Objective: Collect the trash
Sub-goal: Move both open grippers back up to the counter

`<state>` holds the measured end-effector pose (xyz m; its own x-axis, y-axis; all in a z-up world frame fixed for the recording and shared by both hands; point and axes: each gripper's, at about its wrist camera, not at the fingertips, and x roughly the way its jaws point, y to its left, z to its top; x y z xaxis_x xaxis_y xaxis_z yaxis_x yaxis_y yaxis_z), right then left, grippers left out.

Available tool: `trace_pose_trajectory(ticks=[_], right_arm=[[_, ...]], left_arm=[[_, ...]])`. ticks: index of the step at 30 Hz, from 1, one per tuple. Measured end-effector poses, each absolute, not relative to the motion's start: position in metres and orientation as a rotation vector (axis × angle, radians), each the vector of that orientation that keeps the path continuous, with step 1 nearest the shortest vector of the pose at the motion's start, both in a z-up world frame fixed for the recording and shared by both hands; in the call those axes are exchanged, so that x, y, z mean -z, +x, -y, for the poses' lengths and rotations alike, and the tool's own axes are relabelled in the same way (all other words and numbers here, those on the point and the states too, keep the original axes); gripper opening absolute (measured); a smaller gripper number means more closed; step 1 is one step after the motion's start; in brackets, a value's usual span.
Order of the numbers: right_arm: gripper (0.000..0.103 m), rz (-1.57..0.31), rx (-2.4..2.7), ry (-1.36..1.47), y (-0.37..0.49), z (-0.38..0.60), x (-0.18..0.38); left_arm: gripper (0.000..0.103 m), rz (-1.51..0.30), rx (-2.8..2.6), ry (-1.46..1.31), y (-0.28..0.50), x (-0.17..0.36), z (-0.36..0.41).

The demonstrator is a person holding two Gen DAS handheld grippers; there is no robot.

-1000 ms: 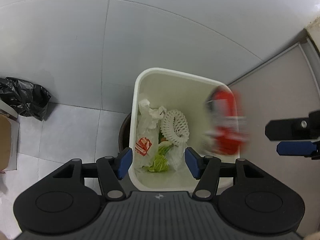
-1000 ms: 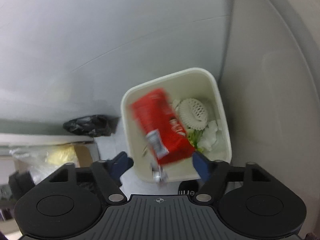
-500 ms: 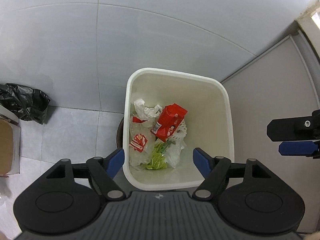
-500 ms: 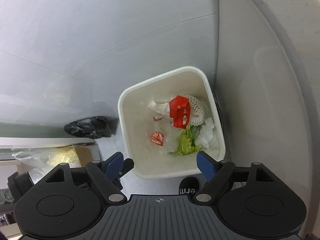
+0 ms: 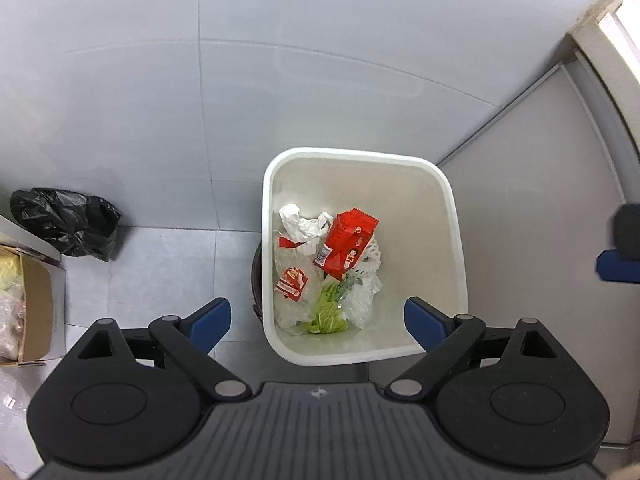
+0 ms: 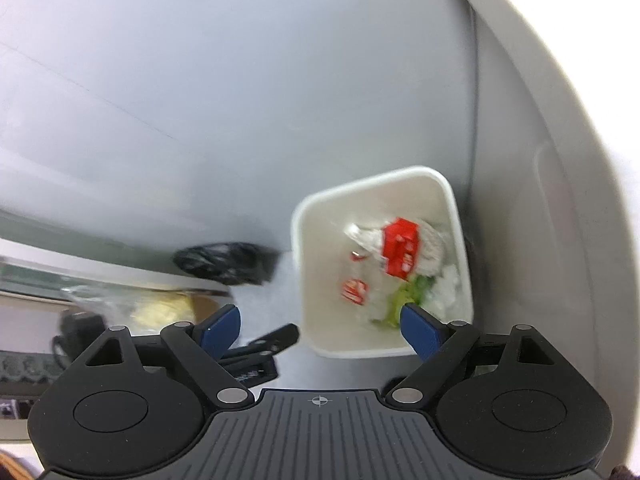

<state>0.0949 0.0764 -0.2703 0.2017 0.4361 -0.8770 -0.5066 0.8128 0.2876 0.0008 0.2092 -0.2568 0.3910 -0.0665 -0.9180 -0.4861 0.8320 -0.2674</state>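
Note:
A white square trash bin [image 5: 454,240] stands on the floor below me; it also shows in the right wrist view [image 6: 452,204]. Inside lie a red snack wrapper [image 5: 346,246] on top, white crumpled paper [image 5: 298,222], clear plastic bags with red labels [image 5: 291,285], a white foam net and green leaves [image 5: 330,314]. The red wrapper also shows in the right wrist view [image 6: 400,252]. My left gripper [image 5: 318,322] is open and empty, high above the bin. My right gripper [image 6: 320,330] is open and empty, above the bin's left edge; its fingers [image 5: 618,266] show at the right border of the left wrist view.
A black plastic bag [image 5: 66,222] lies on the floor left of the bin, against the grey wall. A cardboard box [image 5: 28,300] with yellowish contents sits at the far left. A grey cabinet panel [image 5: 540,220] stands right of the bin.
The red wrapper fell from my right gripper into the bin and lies on the trash. Both grippers have risen away from the bin; my left jaws opened wider and the right gripper shifted left.

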Motion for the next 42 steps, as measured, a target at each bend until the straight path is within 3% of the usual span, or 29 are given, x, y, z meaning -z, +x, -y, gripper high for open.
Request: trace_pose_trajectory(ticks=[12, 21, 32, 42], right_arm=[[0.100, -0.831, -0.705, -0.007, 0.054, -0.015, 0.177], [0.103, -0.597, -0.506, -0.052, 0.036, 0.062, 0.149], [0.103, -0.464, -0.346, -0.040, 0.028, 0.178, 0.145], [0.103, -0.452, -0.267, -0.151, 0.026, 0.263, 0.147]], left_arm=[[0.098, -1.060, -0.250, -0.485, 0.006, 0.197, -0.189], [0.102, -0.942, -0.189, -0.427, 0.018, 0.144, -0.158], [0.102, -0.882, -0.064, -0.325, 0.045, 0.090, -0.101], [0.102, -0.875, 0.077, -0.244, 0.085, 0.075, -0.031]])
